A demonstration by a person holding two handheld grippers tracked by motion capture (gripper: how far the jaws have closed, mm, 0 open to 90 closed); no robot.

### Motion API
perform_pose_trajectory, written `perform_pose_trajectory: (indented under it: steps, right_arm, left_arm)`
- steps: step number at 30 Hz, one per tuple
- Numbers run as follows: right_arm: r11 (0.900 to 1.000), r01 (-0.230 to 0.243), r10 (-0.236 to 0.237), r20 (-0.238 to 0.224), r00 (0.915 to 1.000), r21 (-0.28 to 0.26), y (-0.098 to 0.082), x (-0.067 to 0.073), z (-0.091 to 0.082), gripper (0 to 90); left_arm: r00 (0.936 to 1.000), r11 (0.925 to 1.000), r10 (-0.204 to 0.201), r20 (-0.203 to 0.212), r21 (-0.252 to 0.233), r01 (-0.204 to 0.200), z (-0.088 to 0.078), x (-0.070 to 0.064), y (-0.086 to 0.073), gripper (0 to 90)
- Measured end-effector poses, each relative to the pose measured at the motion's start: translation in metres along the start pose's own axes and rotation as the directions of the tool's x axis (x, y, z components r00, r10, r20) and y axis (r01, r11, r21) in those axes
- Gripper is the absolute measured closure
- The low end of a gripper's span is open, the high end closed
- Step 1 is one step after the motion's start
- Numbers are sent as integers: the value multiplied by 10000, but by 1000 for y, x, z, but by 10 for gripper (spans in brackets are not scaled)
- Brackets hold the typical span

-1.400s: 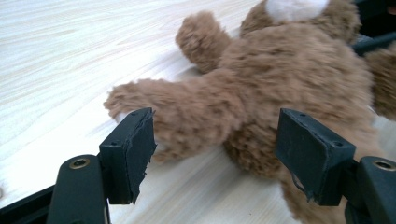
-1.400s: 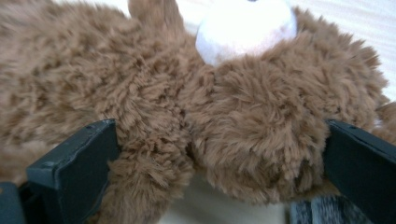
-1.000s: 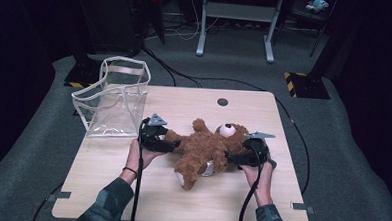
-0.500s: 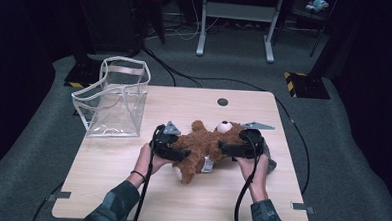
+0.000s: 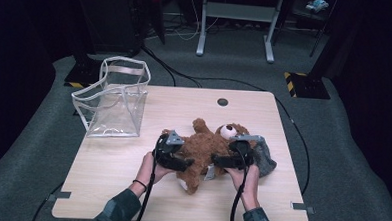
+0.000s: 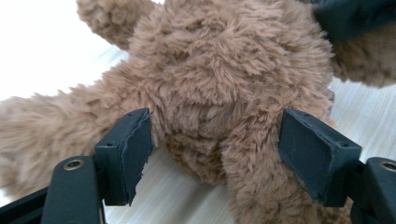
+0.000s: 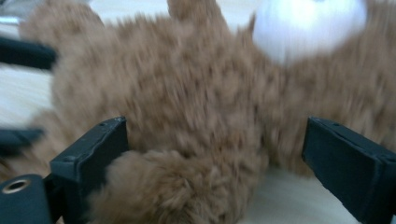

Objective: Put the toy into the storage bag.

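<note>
Wooden table | teddy bear centre | clear bag 10 o'clock | left gripper, right gripper jaws spread wide, straddling bear, gripping nothing

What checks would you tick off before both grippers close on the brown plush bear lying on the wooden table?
1. Left gripper jaws open, plush between them: ok.
2. Right gripper jaws open around a furry limb: ok, though that view is blurred.
3. Brown plush bear lying flat on the light wooden table: ok.
4. Clear plastic bag upright at the table's far left, mouth open: ok.
5. Grey cloth beside the right hand, free of the jaws: cannot tell.
</note>
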State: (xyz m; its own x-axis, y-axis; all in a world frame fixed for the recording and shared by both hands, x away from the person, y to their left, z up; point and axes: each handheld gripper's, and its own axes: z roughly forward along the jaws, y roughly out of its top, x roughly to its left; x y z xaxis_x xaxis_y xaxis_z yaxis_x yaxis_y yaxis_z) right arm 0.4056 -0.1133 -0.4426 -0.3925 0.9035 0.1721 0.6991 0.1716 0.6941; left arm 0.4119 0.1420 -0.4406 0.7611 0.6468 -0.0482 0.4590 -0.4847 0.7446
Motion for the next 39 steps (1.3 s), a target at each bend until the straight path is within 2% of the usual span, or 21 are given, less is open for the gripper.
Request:
perform_pose_trajectory:
  steps: [5,7,10,12,13,14,15,16,17,18,19,20,23,24,26,28,29,35,39]
  right_arm:
    - [9995,-281,281,-41,9996,109,-16,-7,3,105]
    - [9994,-311,311,29,9995,130,-20,-9,5,117]
    - [9993,-351,350,26,9994,160,-24,-11,6,150]
    - [9985,-489,487,78,9988,242,-30,-14,9,224]
    - [9991,-392,389,140,9991,158,-31,-15,9,275]
    - [9991,-392,389,140,9991,158,-31,-15,9,275]
    - [9993,-349,348,79,9994,105,-33,-16,9,363]
    - [9995,-304,303,68,9995,133,-33,-16,9,403]
    - [9995,-304,303,68,9995,133,-33,-16,9,403]
    - [9994,-301,300,49,9995,153,-32,-17,8,472]
    - [9996,-260,260,51,9996,98,-32,-17,8,489]
    - [9996,-234,233,103,9997,131,-32,-18,8,494]
    - [9994,-252,248,163,9996,224,-31,-19,8,482]
    - [9988,-423,419,164,9990,248,-31,-19,8,483]
    - [9994,-270,266,189,9995,194,-30,-20,8,483]
    - [9992,-358,354,221,9991,169,-30,-20,7,486]
    - [9994,-310,305,251,9992,164,-27,-19,7,504]
    - [9997,-78,71,338,9994,221,-23,-17,6,533]
    - [9996,-190,183,362,9992,198,-21,-17,8,551]
  left_arm:
    - [9996,9999,-55,-290,-156,51,-7,12,9,252]
    - [9984,9999,-106,-547,-77,102,-9,22,17,249]
    - [9974,9999,-77,-720,96,84,-7,27,22,249]
    - [9972,9995,43,-750,304,-21,-2,32,26,249]
    - [9968,9992,134,-786,390,-103,0,34,27,250]
    - [9968,9992,134,-786,390,-103,0,34,27,268]
    - [9938,9958,610,-930,744,-541,4,36,30,276]
    - [9924,9936,767,-961,903,-681,7,37,30,278]
    - [9924,9936,767,-961,903,-681,7,37,30,280]
    - [9916,9896,1022,-796,1091,-933,10,41,30,280]
    - [9928,9902,934,-745,1108,-848,12,43,28,282]
    - [9951,9904,819,-554,1158,-751,12,45,27,282]
    - [9951,9905,870,-463,1112,-814,13,50,23,280]
    - [9951,9908,870,-466,1078,-815,14,51,22,277]
    - [9958,9903,869,-287,1116,-832,15,53,21,273]
    - [9954,9895,883,-376,1181,-834,17,53,20,271]
    - [9961,9885,858,-209,1266,-825,20,56,17,261]
    - [9972,9891,700,-244,1315,-662,30,62,6,270]
    - [9980,9875,555,-287,1492,-507,38,64,0,285]
